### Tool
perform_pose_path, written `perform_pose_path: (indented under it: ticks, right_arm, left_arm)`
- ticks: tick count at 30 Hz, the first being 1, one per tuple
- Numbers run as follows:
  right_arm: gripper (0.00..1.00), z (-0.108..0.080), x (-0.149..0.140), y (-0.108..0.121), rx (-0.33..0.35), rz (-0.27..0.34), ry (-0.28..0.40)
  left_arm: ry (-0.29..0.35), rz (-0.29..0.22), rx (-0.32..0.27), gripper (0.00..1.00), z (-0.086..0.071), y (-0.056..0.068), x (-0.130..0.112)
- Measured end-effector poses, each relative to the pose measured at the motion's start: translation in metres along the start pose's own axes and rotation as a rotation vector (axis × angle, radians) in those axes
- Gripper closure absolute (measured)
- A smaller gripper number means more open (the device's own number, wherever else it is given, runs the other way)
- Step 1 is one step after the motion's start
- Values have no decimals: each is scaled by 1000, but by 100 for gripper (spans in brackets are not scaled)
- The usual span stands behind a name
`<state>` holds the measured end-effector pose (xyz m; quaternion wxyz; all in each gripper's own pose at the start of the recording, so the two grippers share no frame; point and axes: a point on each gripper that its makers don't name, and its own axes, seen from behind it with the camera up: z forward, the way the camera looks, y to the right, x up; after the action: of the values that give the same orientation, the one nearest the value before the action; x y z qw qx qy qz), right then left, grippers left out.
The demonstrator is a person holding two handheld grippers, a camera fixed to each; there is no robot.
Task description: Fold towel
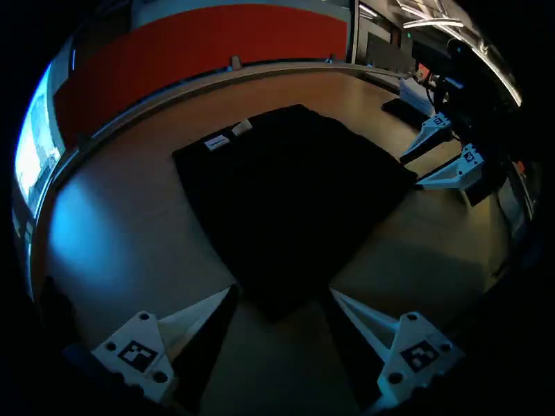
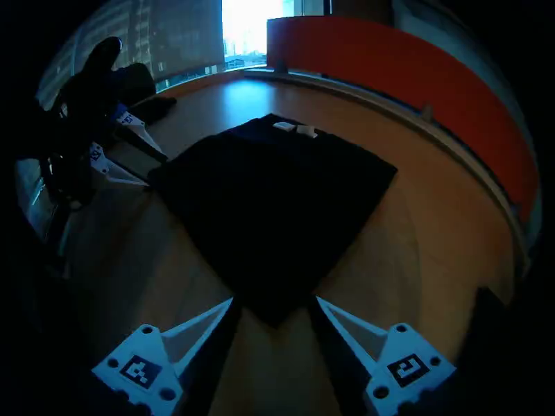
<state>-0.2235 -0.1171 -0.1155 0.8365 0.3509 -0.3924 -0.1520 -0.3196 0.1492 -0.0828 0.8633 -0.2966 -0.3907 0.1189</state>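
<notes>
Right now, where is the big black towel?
The black cloth towel lies in the middle of the brown wooden table, centre of the left gripper view, its near corner pointing at the open left gripper, a long red panel behind it.

Towel [image 1: 291, 201] showing as flat black patch at frame centre, its layers and fold lines being lost in dark. Tags [image 1: 217, 142] near its upper left edge being too small to tell. Left gripper [image 1: 281, 312] running off bottom edge. Hand [image 1: 479, 76] behind right gripper [image 1: 409, 173], upper right, blending into shadow. Dark item [image 1: 402, 109] beside it being unidentifiable.
</notes>
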Motion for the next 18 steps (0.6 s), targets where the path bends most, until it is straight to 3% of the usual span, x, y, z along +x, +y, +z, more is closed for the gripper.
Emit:
perform_pose_path:
  ticks: [10,16,18]
  right_arm:
    - [51,-1,0,-1,9,-6,-6]
    - [69,0,0,-5,19,-9,-8]
    - [76,0,0,-6,20,-2,-10]
  left_arm:
    - [-4,-6,3,26,0,1,1]
    - [-8,-10,7,48,0,0,1]
    - [-9,-9,6,49,0,0,1]
